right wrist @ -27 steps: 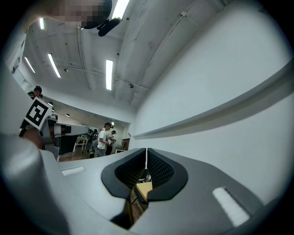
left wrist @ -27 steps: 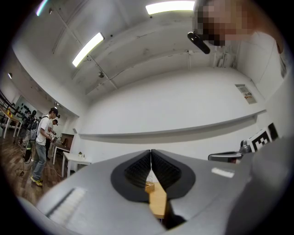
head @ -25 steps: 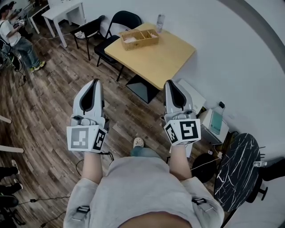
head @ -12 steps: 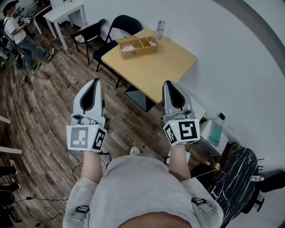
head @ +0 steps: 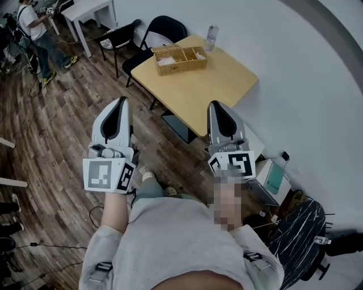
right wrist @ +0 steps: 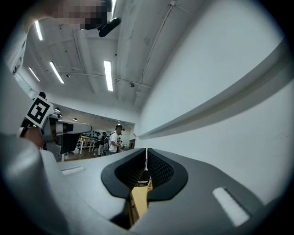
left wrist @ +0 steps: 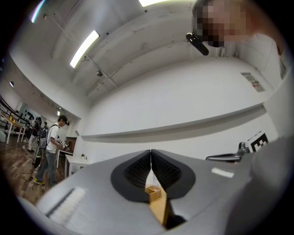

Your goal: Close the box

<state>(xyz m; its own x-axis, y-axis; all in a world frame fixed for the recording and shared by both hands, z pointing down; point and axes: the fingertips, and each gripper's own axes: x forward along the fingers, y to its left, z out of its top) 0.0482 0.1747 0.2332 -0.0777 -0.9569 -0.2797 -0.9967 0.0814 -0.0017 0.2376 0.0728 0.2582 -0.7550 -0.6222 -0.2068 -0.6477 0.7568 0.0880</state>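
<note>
An open wooden box [head: 181,59] with compartments stands at the far end of a square wooden table [head: 215,90] in the head view. It shows small between the jaws in the left gripper view as the box [left wrist: 153,192]. My left gripper [head: 117,103] is held out over the wood floor, shut and empty, well short of the table. My right gripper [head: 218,106] reaches just over the table's near edge, also shut with nothing in it. In the gripper views both the left gripper [left wrist: 150,156] and the right gripper [right wrist: 146,155] have their jaws together.
A clear bottle [head: 212,37] stands on the table behind the box. Two black chairs [head: 154,35] sit at the table's far left side, a white table [head: 88,11] beyond. A person [head: 35,29] stands at the upper left. A black marbled round table [head: 296,232] is at lower right.
The table and box have shifted down and right in the head view, nearer to me. Both grippers stay shut and side by side, the right one now over the table's near edge.
</note>
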